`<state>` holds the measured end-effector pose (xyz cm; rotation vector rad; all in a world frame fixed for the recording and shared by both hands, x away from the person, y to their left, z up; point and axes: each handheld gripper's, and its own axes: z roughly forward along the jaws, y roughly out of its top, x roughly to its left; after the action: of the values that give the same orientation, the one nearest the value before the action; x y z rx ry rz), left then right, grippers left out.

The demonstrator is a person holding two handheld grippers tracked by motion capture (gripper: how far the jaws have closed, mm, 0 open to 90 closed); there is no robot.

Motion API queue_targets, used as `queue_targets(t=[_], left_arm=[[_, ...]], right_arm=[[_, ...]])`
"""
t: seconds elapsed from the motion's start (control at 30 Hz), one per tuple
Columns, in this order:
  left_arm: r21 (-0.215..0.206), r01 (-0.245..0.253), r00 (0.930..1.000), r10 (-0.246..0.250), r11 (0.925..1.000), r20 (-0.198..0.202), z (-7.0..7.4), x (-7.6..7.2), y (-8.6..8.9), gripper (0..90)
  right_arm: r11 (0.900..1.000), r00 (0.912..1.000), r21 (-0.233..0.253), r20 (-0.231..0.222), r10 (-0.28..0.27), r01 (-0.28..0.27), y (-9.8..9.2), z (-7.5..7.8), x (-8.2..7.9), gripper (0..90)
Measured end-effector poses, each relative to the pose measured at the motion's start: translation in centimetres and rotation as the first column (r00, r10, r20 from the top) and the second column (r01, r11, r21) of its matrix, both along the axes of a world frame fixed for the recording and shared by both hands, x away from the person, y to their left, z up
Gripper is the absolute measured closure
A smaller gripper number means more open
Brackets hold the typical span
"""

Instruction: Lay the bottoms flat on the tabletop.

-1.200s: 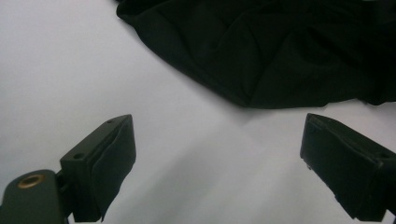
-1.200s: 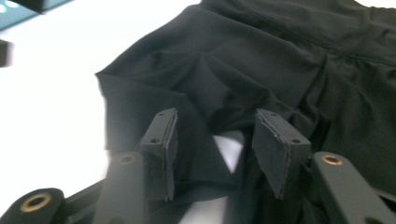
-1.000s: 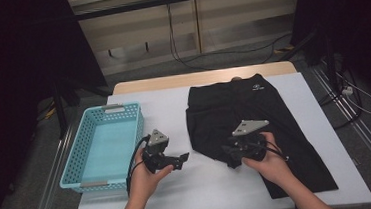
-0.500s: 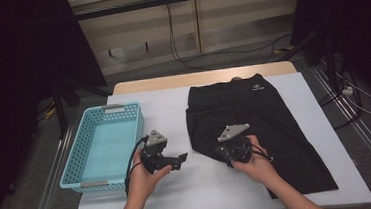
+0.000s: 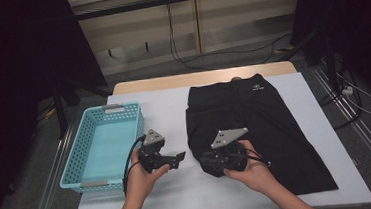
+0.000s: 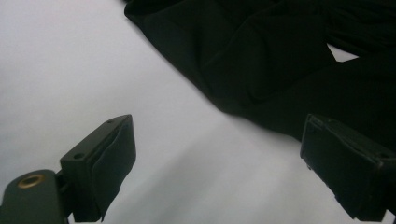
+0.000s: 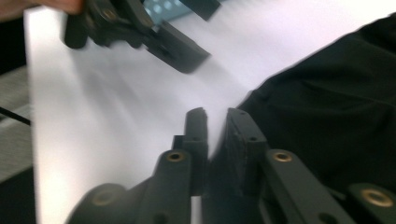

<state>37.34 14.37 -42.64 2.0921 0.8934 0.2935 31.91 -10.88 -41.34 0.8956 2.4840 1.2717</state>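
- I see a white-topped bench (image 5: 164,111) with a black garment (image 5: 260,128), shorts or trousers by the look of it, spread flat over its right half. The waistband lies toward the far edge and the hems reach the near right corner.
- An empty turquoise basket (image 5: 77,155) sits along the bench's left edge, well apart from the garment.
- My left hand-held gripper (image 5: 178,159) hovers near the front edge between basket and garment. In the left gripper view its jaws stand spread wide, with bare bench between them and the garment's rumpled near-left corner (image 6: 261,70) just ahead.
- My right hand-held gripper (image 5: 209,162) rests at that same near-left corner of the garment. In the right gripper view (image 7: 215,123) its jaws are pressed almost together, with a thin slit between. I cannot tell whether any cloth is caught there; the dark fabric (image 7: 336,121) lies just beside the right-hand jaw.
- My reading: I am about to take hold of this corner to fold or lift the garment.
- Risk: the nearly closed right jaws may slide over the cloth and catch nothing, or pinch a single layer so the garment bunches.
- Risk: the two hand-held grippers are near each other, so they could collide at the corner.
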Motion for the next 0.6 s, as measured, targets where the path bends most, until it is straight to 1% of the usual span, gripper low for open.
queue_targets(t=[0.07,0.1,0.13,0.17,0.23,0.33,0.37,0.4,0.43,0.47,0.5,0.53,0.6], left_arm=[[0.002,0.003,1.0,-0.003,1.0,-0.005,0.0,0.0,-0.1,10.7],[0.009,0.009,1.0,-0.009,0.9999,0.001,-0.1,0.1,-0.1,10.8],[0.013,0.015,0.9999,-0.015,0.9998,-0.004,-0.1,0.1,-0.1,10.7],[0.008,0.011,0.9999,-0.011,0.9999,-0.009,-0.2,0.0,-0.3,10.8],[0.005,0.016,0.9998,-0.016,0.9999,-0.015,-0.3,0.0,-0.5,10.8],[0.002,0.026,0.9995,-0.026,0.9997,-0.018,-0.3,0.0,-0.8,11.0],[0.005,0.03,0.9995,-0.03,0.9995,-0.014,-0.3,0.0,-0.8,11.1],[-0.004,0.026,0.9995,-0.026,0.9996,-0.016,-0.4,0.0,-1.0,11.2],[0.002,0.035,0.9992,-0.035,0.9994,-0.018,-0.4,0.0,-1.1,11.3],[0.0,0.04,0.999,-0.04,0.9992,-0.019,-0.4,0.0,-1.3,11.7],[-0.011,0.039,0.999,-0.039,0.9992,-0.023,-0.6,-0.1,-1.5,12.2],[-0.008,0.046,0.9987,-0.047,0.9989,-0.02,-0.7,-0.1,-1.7,12.5],[-0.011,0.047,0.9987,-0.047,0.9988,-0.019,-1.0,-0.2,-2.1,13.4]], right_arm=[[1.0,0.9996,-0.004,0.004,-0.028,0.028,-0.5,0.0,0.2,68.4],[0.999,0.9989,-0.015,0.015,-0.044,0.044,-0.8,0.0,0.3,67.6],[0.998,0.9979,-0.026,0.026,-0.06,0.061,-1.2,0.0,0.4,64.7],[0.996,0.9963,-0.025,0.027,-0.082,0.083,-1.7,0.0,0.5,60.8],[0.993,0.9935,-0.021,0.019,-0.112,0.112,-2.7,-0.2,0.8,58.9],[0.986,0.9865,-0.033,0.008,-0.163,0.164,-4.2,-0.5,1.1,54.2],[0.982,0.9833,-0.043,0.005,-0.182,0.182,-4.6,-0.6,1.2,52.9],[0.979,0.9809,-0.06,0.009,-0.194,0.194,-5.0,-0.7,1.3,52.4],[0.976,0.9783,-0.066,0.007,-0.207,0.207,-5.4,-0.9,1.4,52.1],[0.974,0.9759,-0.063,0.001,-0.218,0.218,-5.9,-1.0,1.6,50.8],[0.971,0.9726,-0.062,-0.008,-0.233,0.232,-6.3,-1.1,1.7,48.5],[0.968,0.9695,-0.063,-0.017,-0.245,0.243,-6.6,-1.2,1.8,46.3],[0.964,0.9652,-0.066,-0.02,-0.261,0.259,-7.2,-1.4,2.0,43.3]])
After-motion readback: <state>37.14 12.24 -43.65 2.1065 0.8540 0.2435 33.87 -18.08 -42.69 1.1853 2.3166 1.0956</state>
